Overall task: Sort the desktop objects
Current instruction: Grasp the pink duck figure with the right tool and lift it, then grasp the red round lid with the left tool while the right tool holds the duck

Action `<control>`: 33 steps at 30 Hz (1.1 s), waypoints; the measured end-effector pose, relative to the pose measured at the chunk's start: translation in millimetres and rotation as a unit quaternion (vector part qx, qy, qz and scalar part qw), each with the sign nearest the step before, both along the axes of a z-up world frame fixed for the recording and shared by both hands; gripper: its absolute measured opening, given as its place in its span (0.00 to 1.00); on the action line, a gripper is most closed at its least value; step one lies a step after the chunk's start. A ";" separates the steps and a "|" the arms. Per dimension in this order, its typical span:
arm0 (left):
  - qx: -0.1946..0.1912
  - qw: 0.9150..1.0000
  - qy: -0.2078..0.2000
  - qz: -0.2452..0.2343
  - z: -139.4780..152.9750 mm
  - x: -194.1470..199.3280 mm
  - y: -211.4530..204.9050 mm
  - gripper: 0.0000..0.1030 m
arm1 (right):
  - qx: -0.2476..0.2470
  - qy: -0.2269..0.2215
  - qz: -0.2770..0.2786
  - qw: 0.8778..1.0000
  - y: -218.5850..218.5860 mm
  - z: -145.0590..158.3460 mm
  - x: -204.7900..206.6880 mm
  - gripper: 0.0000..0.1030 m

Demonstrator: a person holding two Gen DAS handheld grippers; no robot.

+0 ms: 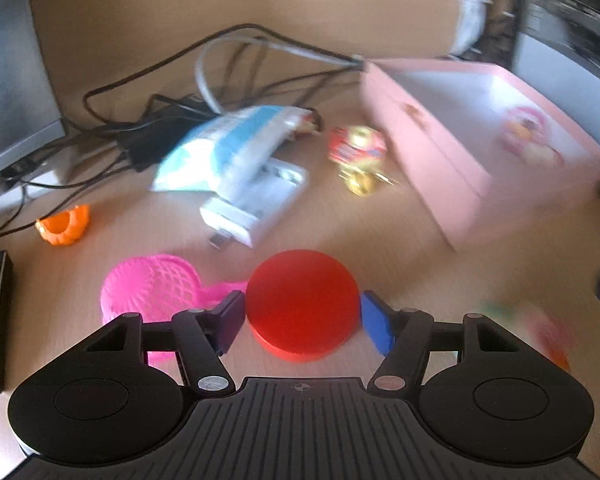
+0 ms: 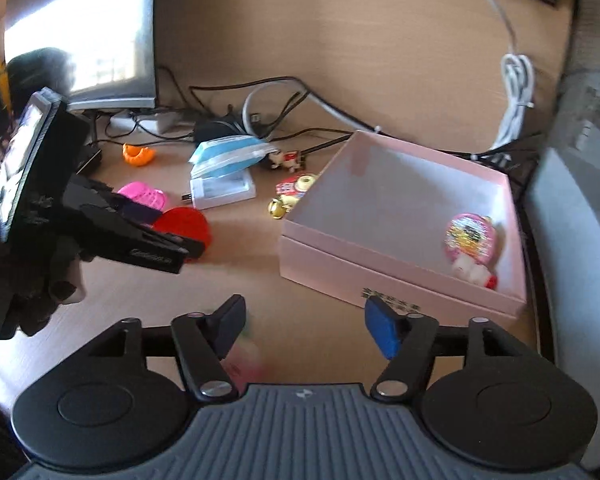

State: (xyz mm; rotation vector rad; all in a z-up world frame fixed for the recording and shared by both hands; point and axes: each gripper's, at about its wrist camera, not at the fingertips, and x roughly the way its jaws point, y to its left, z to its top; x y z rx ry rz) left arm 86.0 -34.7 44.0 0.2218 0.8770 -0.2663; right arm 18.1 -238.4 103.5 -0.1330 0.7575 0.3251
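Left wrist view: the left hand-held gripper [image 1: 302, 318] has its pads against both sides of the red disc [image 1: 302, 304], clasping it on the bench [image 1: 140, 8]. Beyond the disc's right lies the open pink box [image 1: 440, 168], bare bench between. The right hand-held gripper [image 2: 304, 326] gapes empty near the box's front edge.

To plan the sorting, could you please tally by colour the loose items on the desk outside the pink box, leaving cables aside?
Red: 1, disc
Pink: 1, mesh piece
Orange: 1, piece
Blue-white: 1, packet
White: 1, charger
Red-gold: 1, charm
Mixed: 1, figurine
Total: 7; one blurred thing uncounted.
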 end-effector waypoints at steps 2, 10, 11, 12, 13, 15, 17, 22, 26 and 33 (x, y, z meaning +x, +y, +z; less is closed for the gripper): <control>-0.006 0.999 0.011 -0.032 2.9 -22.8 -0.1 0.66 | 0.004 0.002 -0.003 1.000 -2.8 -1.7 -4.4 0.73; 0.011 0.997 0.034 -0.063 -1.2 -97.8 13.8 0.80 | -0.007 0.020 0.033 0.999 15.1 -14.9 -19.6 0.77; 0.018 0.998 0.029 -0.047 -1.3 -98.9 18.5 0.80 | -0.011 0.021 0.041 0.999 20.0 -16.6 -20.2 0.77; 0.027 0.999 0.025 -0.028 -1.6 -99.0 24.0 0.81 | -0.014 0.022 0.050 0.998 24.4 -17.6 -20.1 0.77; 0.035 0.999 0.023 -0.009 -1.8 -98.8 29.3 0.81 | -0.017 0.022 0.058 0.998 28.6 -18.5 -19.7 0.77; 0.032 0.999 0.023 0.017 -0.1 -98.9 39.6 0.81 | -0.025 0.020 0.071 0.997 37.0 -20.9 -16.2 0.77; 0.001 0.999 0.032 0.021 5.2 -100.3 49.7 0.85 | -0.030 0.018 0.083 0.996 46.9 -25.1 -7.9 0.77; -0.027 0.999 0.027 0.006 5.7 -95.6 43.3 0.93 | -0.041 0.025 0.080 0.996 63.9 -43.8 24.1 0.72; -0.020 0.998 0.032 0.043 -4.9 -78.0 35.2 0.89 | -0.038 0.059 0.075 0.995 61.6 -49.5 32.7 0.45; -0.009 0.999 0.035 0.010 3.3 -78.8 24.3 0.67 | -0.025 0.072 0.077 0.994 25.2 -23.7 -6.3 0.44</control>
